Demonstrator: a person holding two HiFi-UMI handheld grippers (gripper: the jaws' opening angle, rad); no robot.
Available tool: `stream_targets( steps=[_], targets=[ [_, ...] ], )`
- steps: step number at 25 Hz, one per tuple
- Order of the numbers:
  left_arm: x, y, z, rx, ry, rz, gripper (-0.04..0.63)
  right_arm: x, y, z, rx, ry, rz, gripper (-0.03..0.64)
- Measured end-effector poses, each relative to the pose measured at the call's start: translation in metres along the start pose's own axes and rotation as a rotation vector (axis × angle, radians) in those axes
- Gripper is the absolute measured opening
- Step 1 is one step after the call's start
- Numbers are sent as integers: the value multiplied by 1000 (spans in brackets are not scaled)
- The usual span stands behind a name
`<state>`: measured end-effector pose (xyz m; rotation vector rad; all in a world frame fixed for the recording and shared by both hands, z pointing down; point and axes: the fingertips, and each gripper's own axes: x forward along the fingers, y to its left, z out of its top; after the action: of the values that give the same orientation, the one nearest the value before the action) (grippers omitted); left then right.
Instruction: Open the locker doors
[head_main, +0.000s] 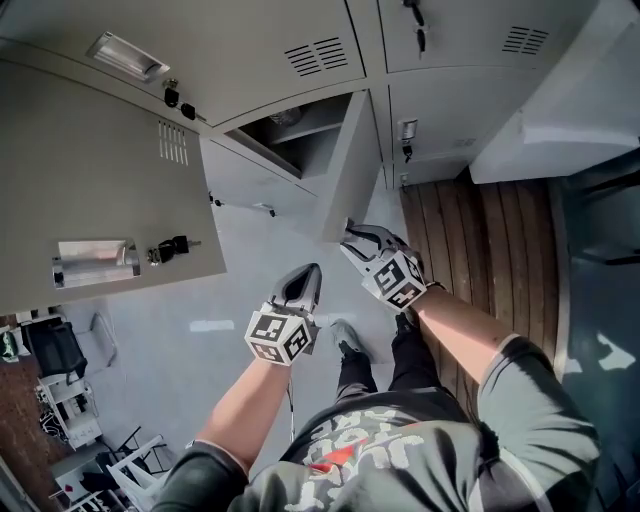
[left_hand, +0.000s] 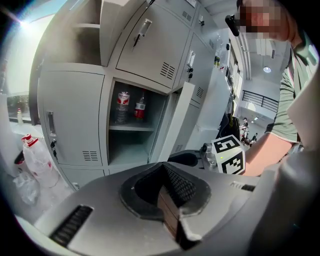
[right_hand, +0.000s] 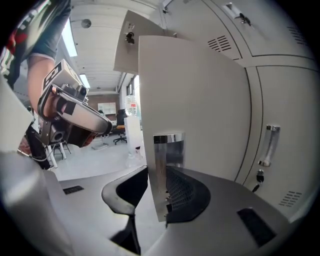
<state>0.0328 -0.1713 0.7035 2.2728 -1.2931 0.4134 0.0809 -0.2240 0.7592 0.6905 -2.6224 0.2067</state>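
Your right gripper (right_hand: 150, 197) has the free edge of the locker door (right_hand: 195, 100) between its jaws, just under the chrome handle (right_hand: 168, 150). The ribbed pad lies against one face. The other jaw seems to press the opposite face, though the wide lens makes that contact hard to confirm. Your left gripper (left_hand: 167, 197) is clenched on nothing and hovers just beside the right one.

The hold is a pinch on a thin sheet-metal edge, so it could slide off if you pull across the panel and not along its swing. A slip would let the door drift back toward the frame. Because the left gripper is so near, the door's arc or your right forearm could knock it. The door stands partly open in front of its compartment (left_hand: 131, 145). A hard yank could bang it into the neighbouring locker and shake the two bottles (left_hand: 122, 106) on the shelf inside. Another door (head_main: 100, 170) already stands wide open on your left, with keys (head_main: 170, 245) hanging from it, and a careless reach there could snag them.

No writing can be read. The bottles carry red labels too small to make out, and the cubes show only black-and-white square markers.
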Motion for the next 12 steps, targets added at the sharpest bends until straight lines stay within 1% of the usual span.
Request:
stream_targets(
  steps=[2,4,12],
  targets=[
    [1,-2,2,3,1,-4,-2,-6,-2,-4,50,-3,-20,129],
    [2,-3,3,8,1,-10,-2,-14,-3,-8,77,1,-34,129],
    [3,-10,3,11,9,-22,-2,-48,-12,-24,70,22,-70,118]
  ],
)
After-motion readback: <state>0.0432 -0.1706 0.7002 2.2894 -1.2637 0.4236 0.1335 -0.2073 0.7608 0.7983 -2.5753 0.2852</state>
